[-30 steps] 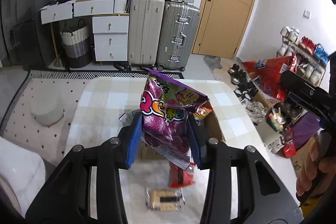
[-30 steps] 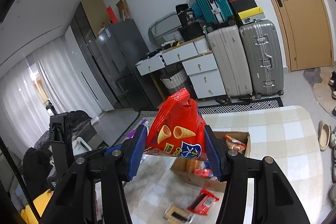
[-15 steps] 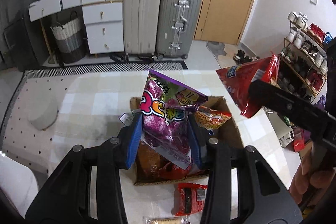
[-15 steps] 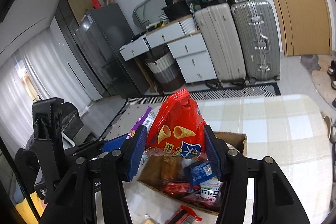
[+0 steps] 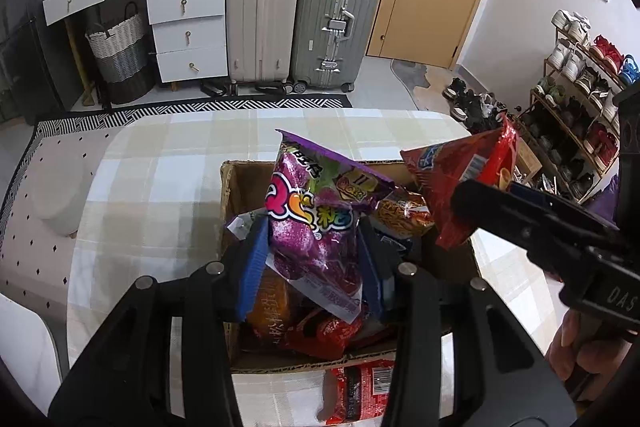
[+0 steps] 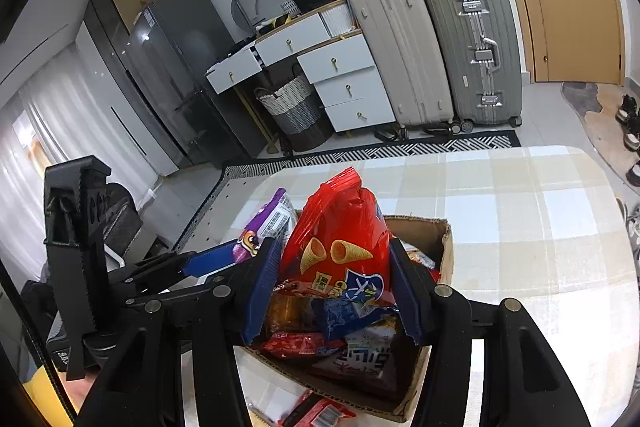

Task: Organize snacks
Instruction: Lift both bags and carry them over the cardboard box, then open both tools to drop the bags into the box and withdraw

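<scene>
The left gripper (image 5: 314,259) is clamped on a purple snack bag (image 5: 316,223), held upright between its blue pads above the open cardboard box (image 5: 230,187). The right gripper (image 6: 334,287) is clamped on a red snack bag (image 6: 340,239) — likewise over the box, right of the purple one. The box stands on the checked table (image 5: 160,187); a red packet (image 5: 356,391) lies just near of it.

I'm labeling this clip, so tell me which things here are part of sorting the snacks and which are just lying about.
Part of the job: purple snack bag, red cone-snack bag, cardboard box, red packet on the table.
Just lying about: suitcases, drawers, woven basket, shoe rack.
</scene>
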The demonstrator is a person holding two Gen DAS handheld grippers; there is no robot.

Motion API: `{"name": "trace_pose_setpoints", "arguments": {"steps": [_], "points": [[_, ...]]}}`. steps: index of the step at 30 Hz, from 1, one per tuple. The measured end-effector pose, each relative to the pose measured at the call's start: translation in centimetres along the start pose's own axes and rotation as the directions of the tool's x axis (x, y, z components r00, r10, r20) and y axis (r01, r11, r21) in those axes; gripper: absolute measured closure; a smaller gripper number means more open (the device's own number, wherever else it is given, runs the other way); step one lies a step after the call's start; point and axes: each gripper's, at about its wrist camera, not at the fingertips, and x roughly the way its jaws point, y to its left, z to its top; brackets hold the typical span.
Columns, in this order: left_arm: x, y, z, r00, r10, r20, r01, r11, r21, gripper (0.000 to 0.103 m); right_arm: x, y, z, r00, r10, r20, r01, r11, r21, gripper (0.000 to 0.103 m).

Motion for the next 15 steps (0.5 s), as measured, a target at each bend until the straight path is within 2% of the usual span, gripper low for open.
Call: {"name": "trace_pose_setpoints", "arguments": {"steps": [5,10,15], "points": [[0.6,0.7,-0.2,1.0,-0.028,-0.012,0.028,1.0,-0.011,0.063,0.2,0.0,-0.6,1.0,0.015,-0.015,-0.014,1.0,0.007,0.048],[0.6,1.2,-0.3,0.999,-0.027,-0.018,0.027,1.0,0.002,0.061,0.8,0.2,-0.6,0.999,0.01,-0.039,-0.01,1.0,0.009,0.047],[-0.2,1.1,-0.9,0.999,-0.037,-0.005,0.037,0.999,0.027,0.056,0.2,0.8,-0.5,1.0,0.005,-0.013,-0.005,1.0,-0.019,0.047]]}}
